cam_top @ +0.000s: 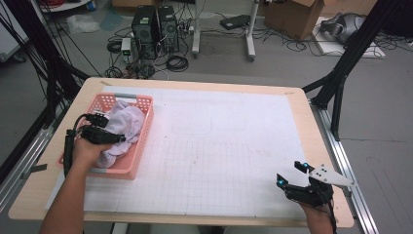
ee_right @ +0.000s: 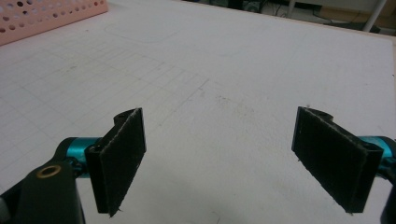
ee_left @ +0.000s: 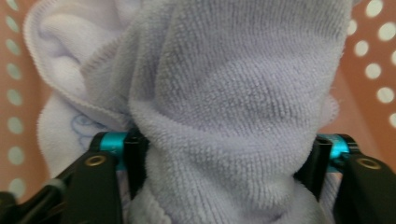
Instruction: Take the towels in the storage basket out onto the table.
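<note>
At the left of the high view, the left gripper reaches into the pink perforated plastic basket. Its jaws, partly closed, squeeze a thick fold of the pale lilac terry towel bunched inside. The right gripper, lower right, hovers over the white gridded counter, jaws wide apart, holding nothing.

- The left hand-held gripper is at the left side; the forearm comes from the bottom edge and reaches forward.
- Its jaws stand partly apart and the pads press from both sides on something thick between them.
- The right hand-held gripper is at the near right, held low, its jaws wide apart with nothing between.
</note>
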### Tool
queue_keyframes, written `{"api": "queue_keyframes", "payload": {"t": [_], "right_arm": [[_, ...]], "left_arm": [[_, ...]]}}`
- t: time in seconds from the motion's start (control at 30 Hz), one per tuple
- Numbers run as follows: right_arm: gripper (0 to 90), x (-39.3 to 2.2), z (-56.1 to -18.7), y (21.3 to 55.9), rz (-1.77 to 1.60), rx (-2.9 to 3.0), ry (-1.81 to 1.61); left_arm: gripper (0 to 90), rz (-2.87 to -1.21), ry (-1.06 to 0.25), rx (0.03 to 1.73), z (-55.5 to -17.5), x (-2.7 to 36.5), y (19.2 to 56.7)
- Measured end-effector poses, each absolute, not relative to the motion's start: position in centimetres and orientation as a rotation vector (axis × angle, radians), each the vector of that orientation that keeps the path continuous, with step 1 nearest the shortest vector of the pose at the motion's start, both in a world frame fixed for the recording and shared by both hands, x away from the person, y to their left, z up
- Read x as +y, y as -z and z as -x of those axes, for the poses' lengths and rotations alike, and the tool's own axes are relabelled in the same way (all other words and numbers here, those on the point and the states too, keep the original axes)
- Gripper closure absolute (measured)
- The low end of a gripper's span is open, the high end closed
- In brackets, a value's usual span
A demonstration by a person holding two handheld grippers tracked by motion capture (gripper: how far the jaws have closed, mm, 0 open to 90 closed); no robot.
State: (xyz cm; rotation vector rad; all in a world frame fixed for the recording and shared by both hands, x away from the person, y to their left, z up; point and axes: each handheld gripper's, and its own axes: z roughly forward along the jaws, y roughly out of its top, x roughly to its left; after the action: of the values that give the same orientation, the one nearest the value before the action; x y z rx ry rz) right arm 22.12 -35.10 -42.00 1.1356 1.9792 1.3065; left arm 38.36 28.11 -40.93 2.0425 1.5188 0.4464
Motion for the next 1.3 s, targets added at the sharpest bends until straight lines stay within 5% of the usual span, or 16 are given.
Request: {"api": "queue_keyframes", "payload": {"t": [0.73, 1.3], "right_arm": [[16.4, -35.1, -21.8, 41.8, -1.137, 1.97, -1.298], [16.4, -35.2, -21.6, 41.7, -1.138, 1.963, -1.294]], "left_arm": [[45.5, -1.579, -0.609, 1.274, -35.4, 30.1, 37.3], [45.4, -1.415, -0.707, 0.972, -33.4, 28.8, 33.9]]}}
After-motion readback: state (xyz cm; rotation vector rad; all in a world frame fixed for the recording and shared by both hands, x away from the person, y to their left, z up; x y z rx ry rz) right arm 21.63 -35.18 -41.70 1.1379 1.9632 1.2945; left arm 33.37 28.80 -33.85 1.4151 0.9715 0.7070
